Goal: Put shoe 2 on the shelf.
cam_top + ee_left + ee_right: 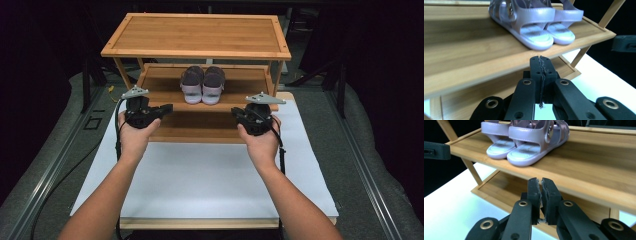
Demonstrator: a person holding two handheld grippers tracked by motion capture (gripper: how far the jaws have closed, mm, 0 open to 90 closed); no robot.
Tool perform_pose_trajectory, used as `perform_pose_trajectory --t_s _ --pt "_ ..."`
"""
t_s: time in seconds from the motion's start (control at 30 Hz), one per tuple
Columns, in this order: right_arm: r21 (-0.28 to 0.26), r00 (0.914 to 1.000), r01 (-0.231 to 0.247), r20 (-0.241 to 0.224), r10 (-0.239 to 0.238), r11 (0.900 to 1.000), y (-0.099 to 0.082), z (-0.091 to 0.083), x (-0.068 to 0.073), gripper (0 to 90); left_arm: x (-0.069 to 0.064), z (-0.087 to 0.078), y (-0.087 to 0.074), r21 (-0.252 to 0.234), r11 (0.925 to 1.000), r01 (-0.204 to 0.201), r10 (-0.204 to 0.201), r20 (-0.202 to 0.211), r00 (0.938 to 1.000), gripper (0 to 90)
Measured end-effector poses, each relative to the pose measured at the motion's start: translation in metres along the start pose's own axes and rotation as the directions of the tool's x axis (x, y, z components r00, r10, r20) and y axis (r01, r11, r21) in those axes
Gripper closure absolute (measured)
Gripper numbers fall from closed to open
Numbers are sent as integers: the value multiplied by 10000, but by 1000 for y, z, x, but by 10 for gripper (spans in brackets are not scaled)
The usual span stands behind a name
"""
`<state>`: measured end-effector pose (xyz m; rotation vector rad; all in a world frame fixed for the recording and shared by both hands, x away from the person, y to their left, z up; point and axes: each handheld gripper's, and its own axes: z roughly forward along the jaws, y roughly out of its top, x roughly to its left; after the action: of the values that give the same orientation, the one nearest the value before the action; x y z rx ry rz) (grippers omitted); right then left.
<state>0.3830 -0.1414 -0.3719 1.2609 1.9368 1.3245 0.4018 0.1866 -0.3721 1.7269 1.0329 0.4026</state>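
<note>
1. The sandals [202, 85], sitting ahead of both tools, are showing pale lilac straps with a pearly sheen, whitish-lilac soles and darker mauve uppers.
2. The rack [198, 52] beyond the jaws is showing warm honey-coloured bamboo with a fine straight grain.
3. The left gripper [541, 63] and the right gripper [541, 185] are showing matte black, with brass-coloured rivets and grey top plates.
4. The table [200, 180] beneath the tools is showing plain white.
</note>
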Motion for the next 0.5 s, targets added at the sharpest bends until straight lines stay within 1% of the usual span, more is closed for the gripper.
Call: perform_pose_trajectory --t_s 0.03,0.07,0.1,0.13,0.17,0.23,0.27,0.3,0.33,0.4,0.43,0.47,0.5 --pt "0 10000 0 0 0 10000 0 0 0 855 0 0 0 0 10000 0 0 0 10000 898" --pt "-47 9998 4 -175 -5 10000 -5 -10 -3 858 0 -6 -6 80 9999 -81 81 -1 10000 898" --pt "-47 9998 4 -175 -5 10000 -5 -10 -3 858 0 -6 -6 80 9999 -81 81 -1 10000 897" --pt "-56 9997 -61 -239 60 10000 -7 -13 -4 858 0 -10 -11 44 10000 -86 86 41 10000 897" --pt "-18 9994 -156 -297 155 9999 -14 -22 -7 858 -1 -16 -17 -33 10000 -79 79 69 9999 897" --pt "-47 9998 -42 -169 41 10000 -19 -29 -8 858 -2 -23 -23 -6 9998 -179 179 61 9998 897" --pt "-104 9998 -17 -200 15 9999 -22 -34 -9 859 -3 -26 -26 -43 9996 -264 264 61 9996 897" --pt "-104 9998 -17 -200 15 9999 -22 -34 -9 859 -3 -26 -26 -43 9996 -264 264 61 9996 896" --pt "-13 9999 69 -112 -69 10000 -29 -42 -10 858 -6 -34 -31 -64 9991 -431 431 34 9991 894" --pt "-87 9998 204 -23 -204 9998 -35 -49 -10 858 -8 -40 -38 -102 9989 -450 451 95 9989 891" --pt "-51 9996 263 77 -262 9996 -40 -53 -10 859 -8 -40 -38 -102 9989 -450 451 95 9989 887" --pt "7 9993 363 129 -363 9993 -45 -56 -11 860 -9 -45 -46 -104 9988 -481 482 129 9988 883" --pt "16 9984 504 260 -504 9987 -51 -59 -11 860 -9 -47 -50 -96 9985 -532 532 63 9986 877"
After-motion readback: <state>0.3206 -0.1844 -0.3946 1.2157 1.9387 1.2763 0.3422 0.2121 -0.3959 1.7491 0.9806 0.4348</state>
